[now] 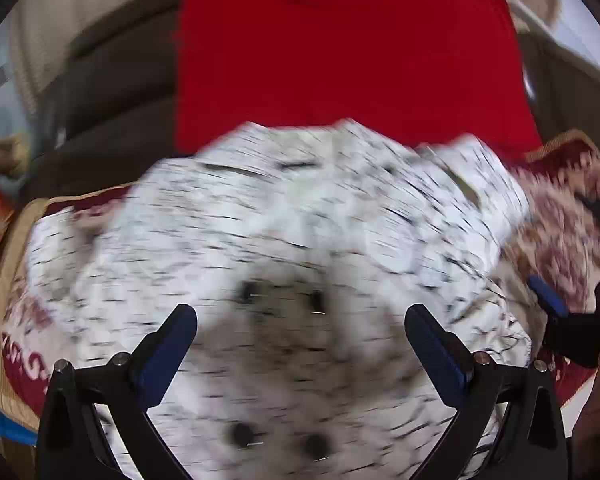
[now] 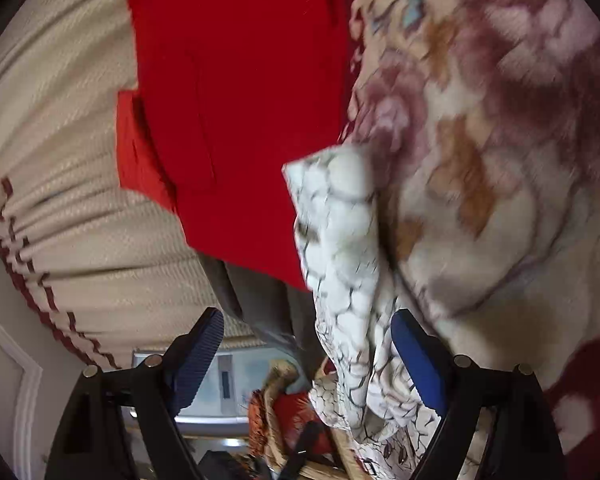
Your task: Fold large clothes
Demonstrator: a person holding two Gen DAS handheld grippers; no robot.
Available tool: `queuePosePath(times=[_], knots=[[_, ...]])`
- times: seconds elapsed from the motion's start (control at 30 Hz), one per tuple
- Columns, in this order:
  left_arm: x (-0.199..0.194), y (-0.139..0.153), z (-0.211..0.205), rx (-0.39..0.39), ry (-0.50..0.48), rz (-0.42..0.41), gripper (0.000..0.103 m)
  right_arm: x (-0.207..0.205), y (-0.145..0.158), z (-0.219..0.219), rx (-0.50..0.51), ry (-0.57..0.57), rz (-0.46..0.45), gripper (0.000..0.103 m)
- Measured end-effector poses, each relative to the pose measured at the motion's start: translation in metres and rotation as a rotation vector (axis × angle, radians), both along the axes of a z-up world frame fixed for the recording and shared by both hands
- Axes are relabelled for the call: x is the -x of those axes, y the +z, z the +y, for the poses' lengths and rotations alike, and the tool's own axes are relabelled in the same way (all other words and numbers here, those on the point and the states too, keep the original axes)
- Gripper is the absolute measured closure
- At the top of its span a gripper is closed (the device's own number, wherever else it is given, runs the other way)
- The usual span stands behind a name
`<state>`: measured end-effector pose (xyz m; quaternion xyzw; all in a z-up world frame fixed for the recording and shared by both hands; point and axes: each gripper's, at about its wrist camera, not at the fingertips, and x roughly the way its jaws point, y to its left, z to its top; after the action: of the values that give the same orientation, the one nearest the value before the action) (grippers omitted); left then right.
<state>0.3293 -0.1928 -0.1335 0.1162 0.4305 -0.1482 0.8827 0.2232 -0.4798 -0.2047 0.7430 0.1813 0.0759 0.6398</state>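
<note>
A white garment with a thin black crackle print lies bunched on a patterned blanket, blurred by motion. My left gripper hovers over the garment's middle with its jaws wide apart and nothing between them. My right gripper shows at the right edge of the left wrist view. In the right wrist view the right gripper is open; a fold of the same garment hangs against the inside of its right finger, not pinched.
A red cloth lies flat beyond the garment, and also appears in the right wrist view. A cream ribbed curtain with a red zigzag border hangs at the left. The floral blanket fills the right.
</note>
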Motion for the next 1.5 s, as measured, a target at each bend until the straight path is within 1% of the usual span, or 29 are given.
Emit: queuePosePath(times=[0.03,0.07,0.1,0.13,0.2,0.27,0.33,0.37,0.43,0.5,0.53,0.57,0.63,0.67,0.7,0.77,0.83,0.9,0.93,0.97,1.03,1.07,1.17,1.23,1.3,1.37,1.4,1.43,1.5], knots=[[-0.004,-0.009,-0.018,-0.033,-0.025,0.013,0.000,0.000,-0.001,-0.002,0.004,-0.010,0.005,0.015],[-0.006,-0.015,-0.027,-0.070,-0.025,0.009,0.000,-0.005,-0.003,-0.007,0.014,-0.027,0.023,0.015],[-0.010,-0.023,-0.032,-0.109,-0.009,0.005,0.000,-0.010,-0.004,-0.011,0.017,-0.032,0.033,0.015],[-0.016,-0.033,-0.034,-0.136,0.017,0.025,0.000,-0.014,-0.004,-0.020,0.018,-0.024,0.041,0.015],[-0.022,-0.043,-0.026,-0.123,0.035,0.056,0.003,-0.035,-0.007,-0.021,0.052,0.024,0.073,0.015],[-0.024,-0.046,-0.012,-0.132,0.061,0.069,0.011,-0.048,-0.008,-0.021,0.081,0.034,0.093,0.015],[-0.024,-0.040,0.009,-0.091,0.066,0.089,0.012,-0.062,-0.003,-0.012,0.113,0.034,0.092,0.015],[-0.021,-0.035,0.018,-0.076,0.065,0.084,0.012,-0.067,0.002,-0.009,0.139,0.032,0.081,0.015],[-0.010,-0.021,0.037,-0.076,0.061,0.049,0.012,-0.078,0.018,0.003,0.162,0.037,0.007,0.015],[0.002,-0.011,0.057,-0.107,0.079,0.008,0.012,-0.083,0.032,0.017,0.187,0.054,-0.094,0.015],[0.005,-0.006,0.067,-0.112,0.091,-0.007,0.012,-0.089,0.045,0.027,0.200,0.085,-0.165,0.015],[0.012,0.000,0.085,-0.100,0.113,-0.023,0.012,-0.097,0.062,0.044,0.208,0.163,-0.271,0.015],[0.025,0.008,0.121,-0.052,0.171,-0.028,0.012,-0.113,0.081,0.080,0.200,0.322,-0.416,0.015],[0.032,0.010,0.134,-0.033,0.197,-0.024,0.012,-0.118,0.087,0.096,0.206,0.380,-0.450,0.015],[0.036,0.009,0.148,-0.012,0.229,-0.013,0.012,-0.125,0.092,0.116,0.214,0.450,-0.471,0.015],[0.038,0.006,0.165,0.025,0.267,0.023,0.012,-0.134,0.094,0.148,0.238,0.528,-0.447,0.015],[0.036,0.006,0.174,0.054,0.270,0.057,0.012,-0.134,0.091,0.150,0.239,0.495,-0.416,0.015],[0.033,0.014,0.173,0.082,0.260,0.052,0.012,-0.123,0.085,0.132,0.193,0.397,-0.382,0.015],[0.031,0.021,0.168,0.102,0.246,0.039,0.012,-0.113,0.078,0.120,0.166,0.347,-0.380,0.015],[0.032,0.025,0.162,0.115,0.234,0.028,0.012,-0.099,0.073,0.099,0.128,0.259,-0.385,0.015],[0.025,0.038,0.140,0.131,0.192,0.006,0.012,-0.079,0.065,0.069,0.079,0.136,-0.392,0.015],[0.022,0.042,0.124,0.125,0.169,-0.003,0.012,-0.062,0.055,0.044,0.037,0.035,-0.384,0.015],[0.014,0.047,0.059,0.092,0.069,-0.031,0.012,-0.029,0.038,-0.007,-0.024,-0.142,-0.338,0.015],[0.009,0.041,0.014,0.028,0.012,-0.042,0.012,-0.012,0.033,-0.028,-0.043,-0.203,-0.315,0.015],[0.000,0.028,-0.036,-0.068,-0.026,-0.019,0.012,-0.004,0.028,-0.046,-0.064,-0.252,-0.300,0.015],[-0.005,0.020,-0.071,-0.099,-0.049,-0.006,0.012,-0.003,0.029,-0.055,-0.069,-0.262,-0.299,0.015],[-0.006,0.016,-0.084,-0.114,-0.055,-0.012,0.012,-0.003,0.030,-0.057,-0.063,-0.262,-0.294,0.015],[-0.009,0.011,-0.103,-0.152,-0.049,-0.035,0.012,0.001,0.031,-0.059,-0.056,-0.262,-0.290,0.015],[-0.014,0.002,-0.127,-0.209,-0.037,-0.075,0.012,-0.002,0.028,-0.061,-0.047,-0.263,-0.264,0.015]])
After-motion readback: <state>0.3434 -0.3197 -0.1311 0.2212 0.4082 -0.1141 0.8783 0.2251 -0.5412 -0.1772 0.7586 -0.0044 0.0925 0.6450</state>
